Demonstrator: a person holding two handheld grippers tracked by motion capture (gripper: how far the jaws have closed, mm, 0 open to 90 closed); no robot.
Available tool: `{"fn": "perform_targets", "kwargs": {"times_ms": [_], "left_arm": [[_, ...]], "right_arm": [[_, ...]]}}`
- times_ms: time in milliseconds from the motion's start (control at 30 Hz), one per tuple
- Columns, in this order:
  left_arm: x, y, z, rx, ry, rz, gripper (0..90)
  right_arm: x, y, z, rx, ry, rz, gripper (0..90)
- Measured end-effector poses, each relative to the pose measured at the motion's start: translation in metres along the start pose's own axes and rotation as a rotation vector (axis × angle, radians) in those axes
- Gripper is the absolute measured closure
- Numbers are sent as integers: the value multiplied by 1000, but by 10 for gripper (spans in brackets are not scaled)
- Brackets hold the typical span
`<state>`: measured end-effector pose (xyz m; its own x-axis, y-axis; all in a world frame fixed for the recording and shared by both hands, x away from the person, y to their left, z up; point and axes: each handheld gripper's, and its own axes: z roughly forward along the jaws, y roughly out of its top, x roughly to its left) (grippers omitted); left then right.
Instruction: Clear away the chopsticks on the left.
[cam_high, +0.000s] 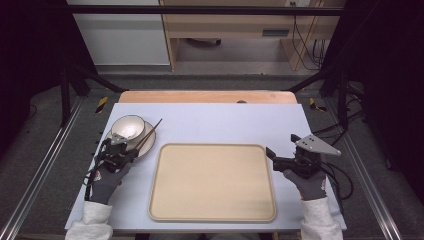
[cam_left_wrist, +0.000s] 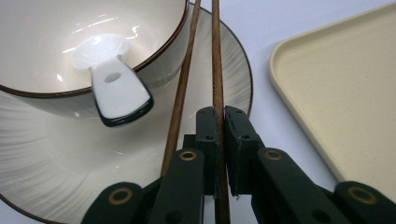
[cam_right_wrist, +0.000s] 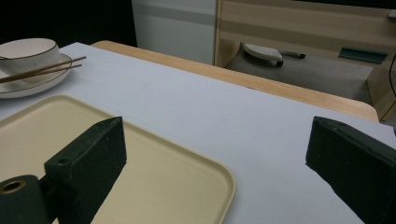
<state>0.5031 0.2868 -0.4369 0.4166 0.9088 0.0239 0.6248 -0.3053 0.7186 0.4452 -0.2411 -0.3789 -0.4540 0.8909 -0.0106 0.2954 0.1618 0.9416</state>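
Left hand-held gripper (cam_left_wrist: 220, 140) pinches one chopstick (cam_left_wrist: 216, 70) beside bowl (cam_left_wrist: 56, 42), spoon (cam_left_wrist: 116, 91).

Left gripper (cam_high: 121, 145) at table's left, jaws pinched together, gloved left hand (cam_high: 107, 180) behind. Right gripper (cam_high: 270, 152) at table's right, jaws spread wide, pointing left; right hand (cam_high: 310, 182) gloved.
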Motion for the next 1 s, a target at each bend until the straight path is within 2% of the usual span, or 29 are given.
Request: {"fn": "perform_targets", "kwargs": {"times_ms": [200,367,433,633,833,900,1000], "left_arm": [[-15,1,-14,-47,4,-38,844],[-32,-1,-26,-78,37,-63,843],[-41,-2,-32,-97,44,-85,843],[-59,-6,-46,-129,86,-106,844],[-74,-12,-53,-155,92,-153,843],[-78,-13,-54,-160,73,-162,843],[-87,-19,-56,-173,74,-181,843]], "right_arm": [[-1,0,-1,4,-3,0,49],[-2,0,-3,-1,-8,5,49],[-2,0,-5,-5,-10,10,49],[-4,-1,-7,-10,-23,18,49],[-3,-1,-7,-5,-23,20,49],[-3,-1,-7,-10,-23,19,50],[-3,-1,-8,-11,-21,16,50]]}}
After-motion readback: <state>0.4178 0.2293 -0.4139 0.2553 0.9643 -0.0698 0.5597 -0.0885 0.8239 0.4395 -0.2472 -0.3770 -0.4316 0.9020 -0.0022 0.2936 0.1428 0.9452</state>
